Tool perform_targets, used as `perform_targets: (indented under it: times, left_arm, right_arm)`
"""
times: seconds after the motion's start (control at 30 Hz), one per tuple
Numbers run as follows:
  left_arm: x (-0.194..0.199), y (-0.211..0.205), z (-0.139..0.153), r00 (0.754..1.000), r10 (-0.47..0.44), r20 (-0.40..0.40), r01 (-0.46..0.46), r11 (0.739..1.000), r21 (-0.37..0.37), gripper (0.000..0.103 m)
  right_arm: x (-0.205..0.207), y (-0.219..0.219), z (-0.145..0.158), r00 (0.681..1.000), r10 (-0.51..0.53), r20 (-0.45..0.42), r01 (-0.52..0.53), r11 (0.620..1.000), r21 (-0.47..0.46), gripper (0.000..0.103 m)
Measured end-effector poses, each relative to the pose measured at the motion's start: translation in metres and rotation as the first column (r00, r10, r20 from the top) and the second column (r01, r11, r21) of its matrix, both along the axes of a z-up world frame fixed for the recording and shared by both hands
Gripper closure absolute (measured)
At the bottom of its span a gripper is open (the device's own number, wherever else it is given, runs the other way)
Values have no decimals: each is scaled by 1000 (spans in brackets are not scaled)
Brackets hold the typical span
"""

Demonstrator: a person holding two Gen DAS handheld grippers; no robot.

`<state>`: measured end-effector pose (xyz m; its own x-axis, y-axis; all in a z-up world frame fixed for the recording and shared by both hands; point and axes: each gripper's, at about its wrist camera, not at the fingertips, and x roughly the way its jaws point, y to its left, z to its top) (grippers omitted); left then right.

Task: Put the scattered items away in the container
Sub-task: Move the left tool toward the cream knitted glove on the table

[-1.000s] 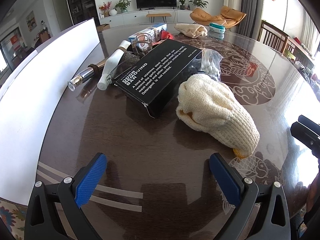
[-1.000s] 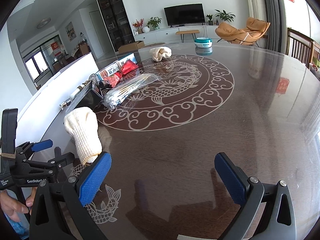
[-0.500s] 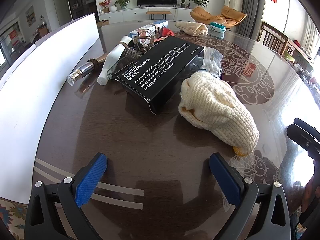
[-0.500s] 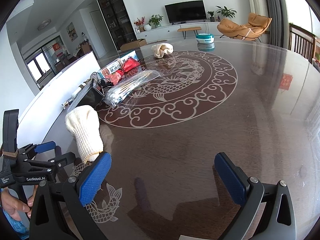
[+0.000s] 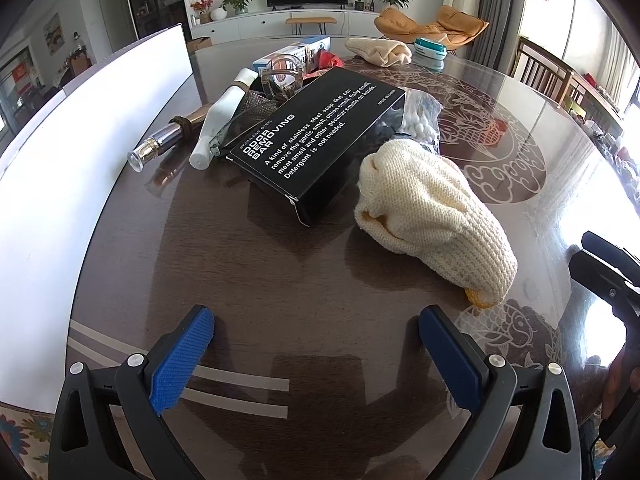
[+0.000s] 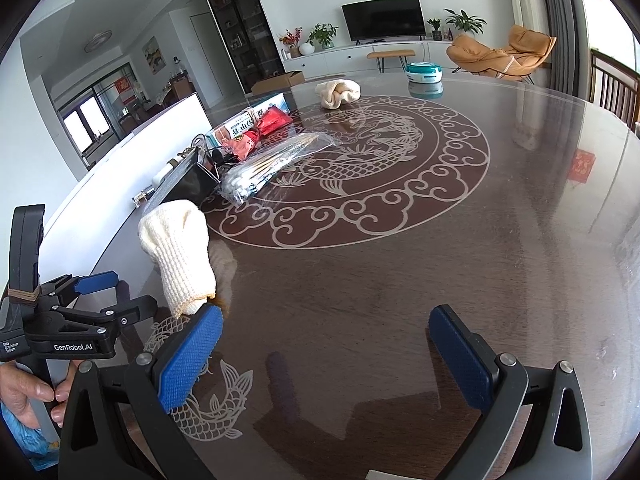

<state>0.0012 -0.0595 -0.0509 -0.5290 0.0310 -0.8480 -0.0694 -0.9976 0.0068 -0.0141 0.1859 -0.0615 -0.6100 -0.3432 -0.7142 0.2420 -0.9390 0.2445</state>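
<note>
The approach step is judged in hand: the left gripper (image 5: 316, 354) and right gripper (image 6: 326, 354) are held wide and empty (nothing gripped), and closing on the knitted glove (image 5: 432, 216) at frame centre is called for.

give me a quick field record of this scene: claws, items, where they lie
left claw: open, empty, low over the table
right claw: open, empty, over bare table
table: dark, round, fish pattern
near glove: cream knit, lying nearest both claws
black box: tilted, left of that glove
swab bag: clear, beyond the box
white tube: beside the box
far glove: bunched at the far edge
container: not identifiable
</note>
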Motion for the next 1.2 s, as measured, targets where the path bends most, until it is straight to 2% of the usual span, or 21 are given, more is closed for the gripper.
perform_targets:
  times: [0.3,0.77,1.2]
  left_arm:
    - [-2,0,0,1000,-12,20,12,1000,-2,0]
    - [-1,-2,1,997,-57,50,58,998,-3,0]
    - [-3,-5,1,995,-72,67,73,997,-6,0]
  right_arm:
    - [0,-1,0,999,31,10,-30,999,-12,0]
    - [7,-11,-1,981,192,12,-190,979,-79,0]
    - [9,-19,-1,977,212,8,-212,977,-26,0]
